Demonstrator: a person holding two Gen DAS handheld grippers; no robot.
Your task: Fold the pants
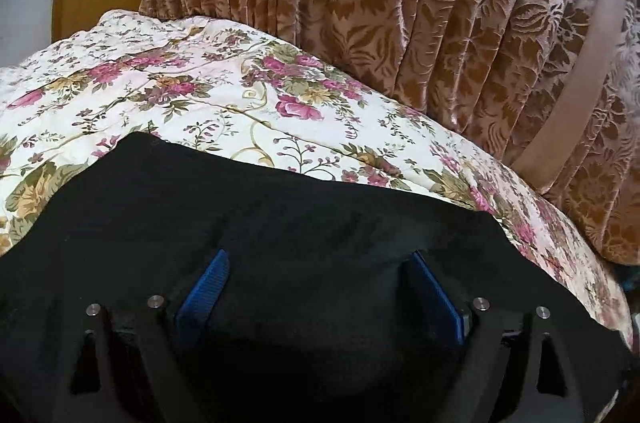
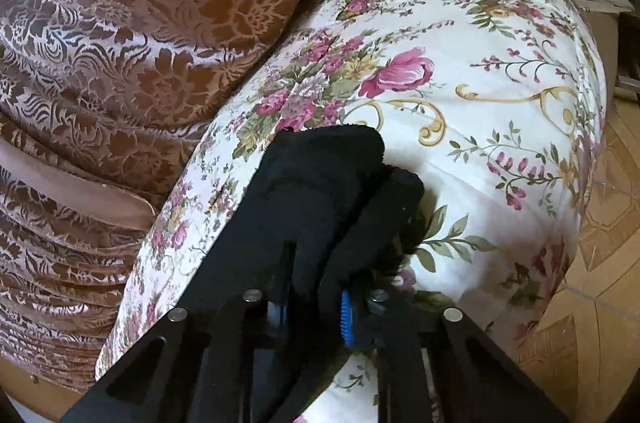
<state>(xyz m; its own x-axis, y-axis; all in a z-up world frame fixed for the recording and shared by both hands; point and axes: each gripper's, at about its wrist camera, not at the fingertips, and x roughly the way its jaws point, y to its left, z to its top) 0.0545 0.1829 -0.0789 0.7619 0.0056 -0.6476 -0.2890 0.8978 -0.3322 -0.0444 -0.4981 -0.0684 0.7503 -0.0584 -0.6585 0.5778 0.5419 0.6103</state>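
My left gripper [image 1: 318, 277] sits low over the black soft-fabric pants [image 1: 256, 207], its two blue ribbed fingers [image 1: 208, 287] spread wide apart with the dark cloth lying flat under and between them. From this camera the pants fill the lower part of the view as one broad, smooth dark sheet, its far edge running across the cream bedspread printed with pink roses and green leaves [image 1: 192, 91]. Behind the bed hangs a pleated brown curtain with a raised floral pattern [image 1: 400, 3].

My right gripper [image 2: 320, 235] is pressed together on a bunched end of the pants [image 2: 336, 163]; the thick black cloth is wadded into rounded folds that swallow the fingers, with only a sliver of a blue pad [image 2: 346, 319] showing. That bundle rests on the floral bedspread [image 2: 480, 63], near the edge of the bed beside the brown curtain [image 2: 120, 43]. To the right, past the bed, lies a patterned tan floor [image 2: 600, 223].
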